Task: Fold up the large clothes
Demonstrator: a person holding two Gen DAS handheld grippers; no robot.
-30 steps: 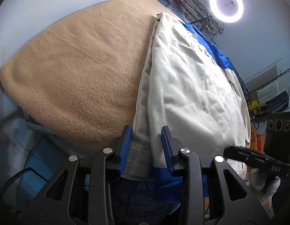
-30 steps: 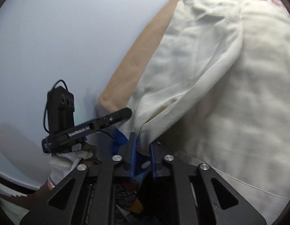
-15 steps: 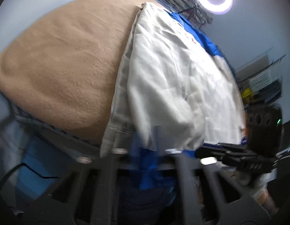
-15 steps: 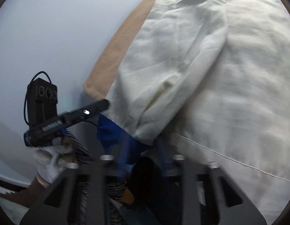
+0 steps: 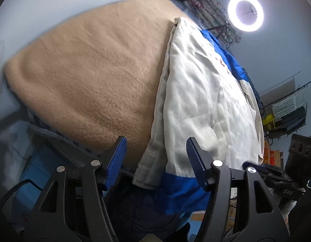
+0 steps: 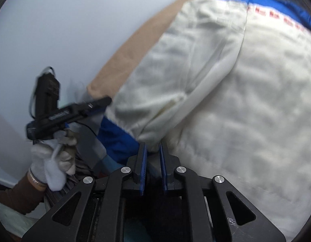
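Jacket (image 5: 205,100) lies folded on the tan blanket (image 5: 91,76); left gripper (image 5: 156,153) gapes wide, holding nothing, while right gripper (image 6: 151,157) pinches the jacket's hem

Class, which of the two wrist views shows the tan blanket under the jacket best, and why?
The left wrist view: the tan blanket fills its left half, sharp, with the white and blue jacket lying on its right part. The right wrist view shows only a blurred tan strip beside the jacket.

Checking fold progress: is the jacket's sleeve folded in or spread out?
Folded in. The sleeve lies across the jacket body, its blue cuff at the near hem beside the right gripper.
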